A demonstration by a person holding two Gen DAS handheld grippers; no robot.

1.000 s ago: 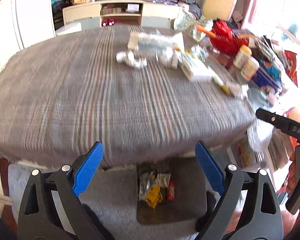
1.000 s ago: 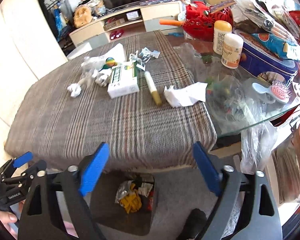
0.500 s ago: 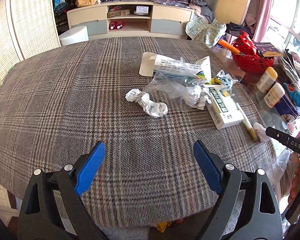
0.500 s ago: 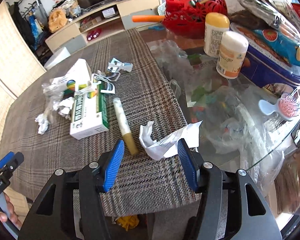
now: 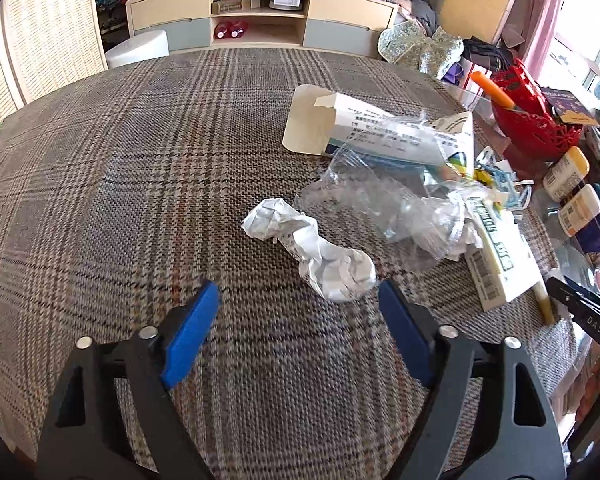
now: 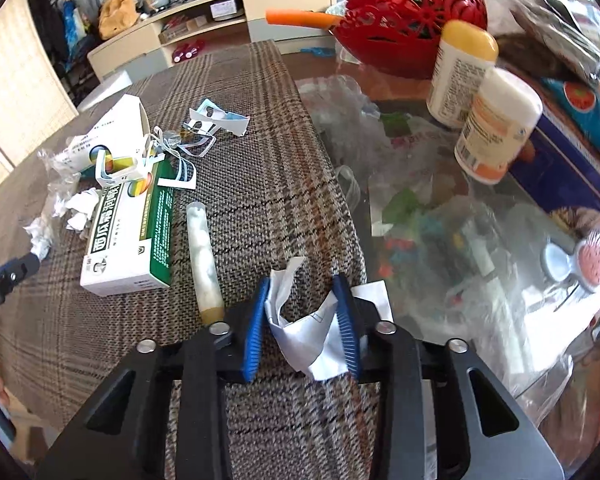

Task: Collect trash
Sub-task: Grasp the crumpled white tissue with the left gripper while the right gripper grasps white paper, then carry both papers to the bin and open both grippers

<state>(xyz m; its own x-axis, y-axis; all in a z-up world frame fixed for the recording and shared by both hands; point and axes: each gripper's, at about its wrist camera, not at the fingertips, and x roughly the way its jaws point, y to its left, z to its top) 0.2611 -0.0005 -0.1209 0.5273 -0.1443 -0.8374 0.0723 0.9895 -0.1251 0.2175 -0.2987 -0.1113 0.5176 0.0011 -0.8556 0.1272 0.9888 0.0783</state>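
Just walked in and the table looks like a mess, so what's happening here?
A person is clearing trash off a plaid-covered table with two handheld grippers. The right gripper has its pads against a crumpled white paper near the cloth's edge. The left gripper is open, with a crumpled paper wad just ahead of its fingers. A green and white medicine box and a tube lie on the cloth.

tube [image 6: 202, 256] beside box [image 6: 130, 236]
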